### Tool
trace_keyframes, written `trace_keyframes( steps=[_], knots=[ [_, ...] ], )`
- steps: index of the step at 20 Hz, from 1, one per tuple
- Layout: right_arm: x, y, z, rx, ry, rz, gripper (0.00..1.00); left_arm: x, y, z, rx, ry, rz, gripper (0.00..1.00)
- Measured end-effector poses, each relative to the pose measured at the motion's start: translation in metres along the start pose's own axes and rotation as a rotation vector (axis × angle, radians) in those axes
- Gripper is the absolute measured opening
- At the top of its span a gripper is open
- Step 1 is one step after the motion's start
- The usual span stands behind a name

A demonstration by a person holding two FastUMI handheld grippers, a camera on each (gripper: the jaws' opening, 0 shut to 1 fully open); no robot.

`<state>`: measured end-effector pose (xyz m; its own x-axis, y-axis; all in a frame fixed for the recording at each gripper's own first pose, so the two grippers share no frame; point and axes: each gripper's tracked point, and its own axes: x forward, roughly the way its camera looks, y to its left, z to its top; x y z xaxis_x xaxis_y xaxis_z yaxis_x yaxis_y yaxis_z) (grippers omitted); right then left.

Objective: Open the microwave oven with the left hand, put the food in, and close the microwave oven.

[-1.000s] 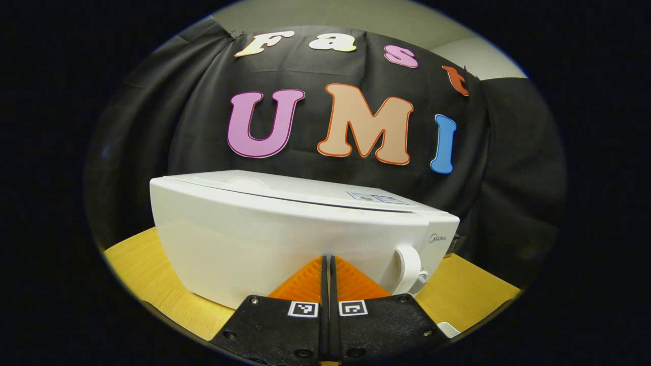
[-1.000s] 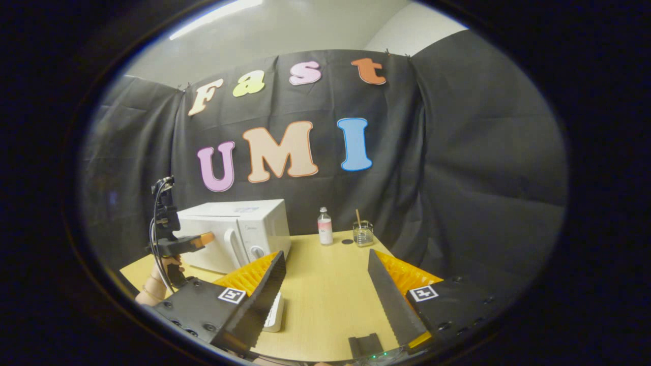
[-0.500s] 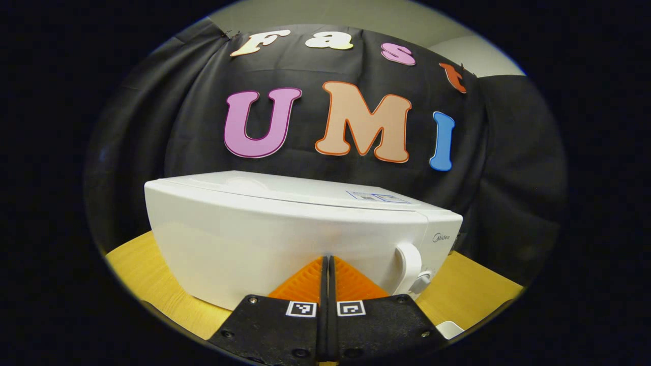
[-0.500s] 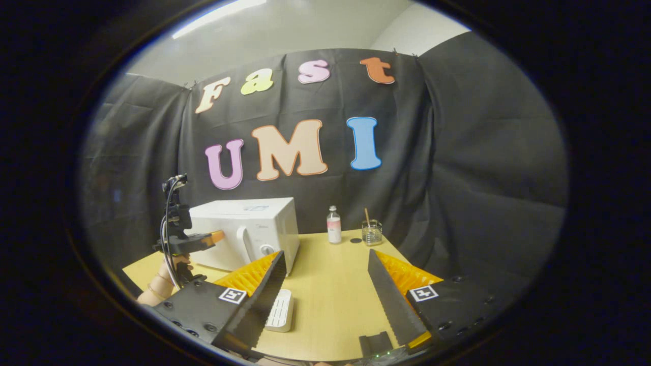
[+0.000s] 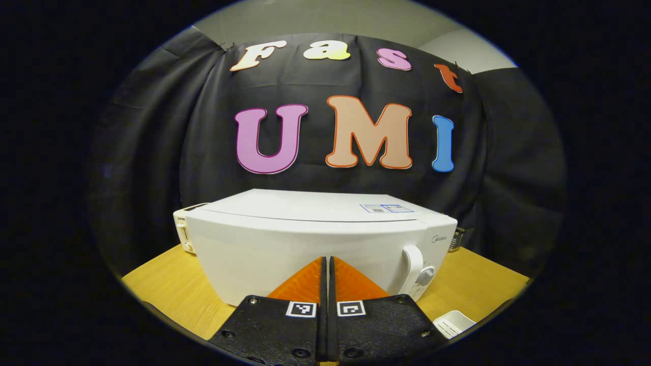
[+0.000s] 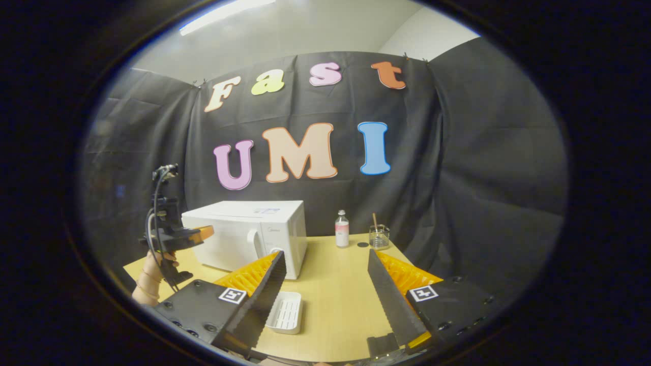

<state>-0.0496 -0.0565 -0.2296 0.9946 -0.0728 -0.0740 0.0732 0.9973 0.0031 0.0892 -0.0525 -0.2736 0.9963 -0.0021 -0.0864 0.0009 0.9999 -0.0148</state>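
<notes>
The white microwave [image 5: 305, 244] stands on the wooden table [image 5: 163, 284] with its door closed, its handle [image 5: 411, 267] and knob [image 5: 425, 276] at the right of the front. My left gripper [image 5: 326, 260] is shut with nothing between its fingers and points at the door from a short way off. In the right gripper view the microwave [image 6: 244, 231] sits at the left, and the left gripper [image 6: 205, 233], held by a hand [image 6: 147, 284], hovers apart from its front. My right gripper [image 6: 325, 254] stands open and empty over the table.
A white ribbed tray [image 6: 286, 311] lies on the table in front of the microwave, also at the lower right as a tray corner [image 5: 454, 324]. A small bottle [image 6: 342, 236] and a glass jar [image 6: 379, 237] with a stick stand at the back by the black cloth.
The left gripper, shut all along, has drawn back from the microwave door that its tip was against. The right gripper has shifted a little, so more of the tray shows.
</notes>
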Motion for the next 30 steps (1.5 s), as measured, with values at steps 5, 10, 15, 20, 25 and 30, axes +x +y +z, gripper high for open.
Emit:
trace_keyframes(
  steps=[5, 10, 15, 20, 25, 30],
  knots=[
    [0.006, 0.020, 0.009, 0.013, -0.020, 0.040, 0.96, -0.057, 0.027, 0.054, -0.005, -0.072, 0.017, 0.01],
    [0.009, 0.035, 0.026, -0.005, -0.043, 0.061, 0.99, -0.106, 0.039, 0.096, 0.001, -0.140, 0.021, 0.00],
    [0.009, 0.032, 0.057, -0.026, -0.098, 0.044, 0.96, -0.135, 0.051, 0.127, -0.017, -0.205, 0.040, 0.05],
    [0.007, 0.028, 0.074, -0.045, -0.111, 0.023, 0.96, -0.157, 0.055, 0.131, -0.028, -0.213, 0.049, 0.69],
    [0.005, 0.031, 0.085, -0.057, -0.126, 0.024, 0.96, -0.172, 0.048, 0.137, -0.004, -0.233, 0.036, 0.96],
    [0.005, 0.035, 0.086, -0.053, -0.128, 0.034, 0.96, -0.180, 0.047, 0.142, 0.012, -0.256, 0.037, 0.95]
  ],
)
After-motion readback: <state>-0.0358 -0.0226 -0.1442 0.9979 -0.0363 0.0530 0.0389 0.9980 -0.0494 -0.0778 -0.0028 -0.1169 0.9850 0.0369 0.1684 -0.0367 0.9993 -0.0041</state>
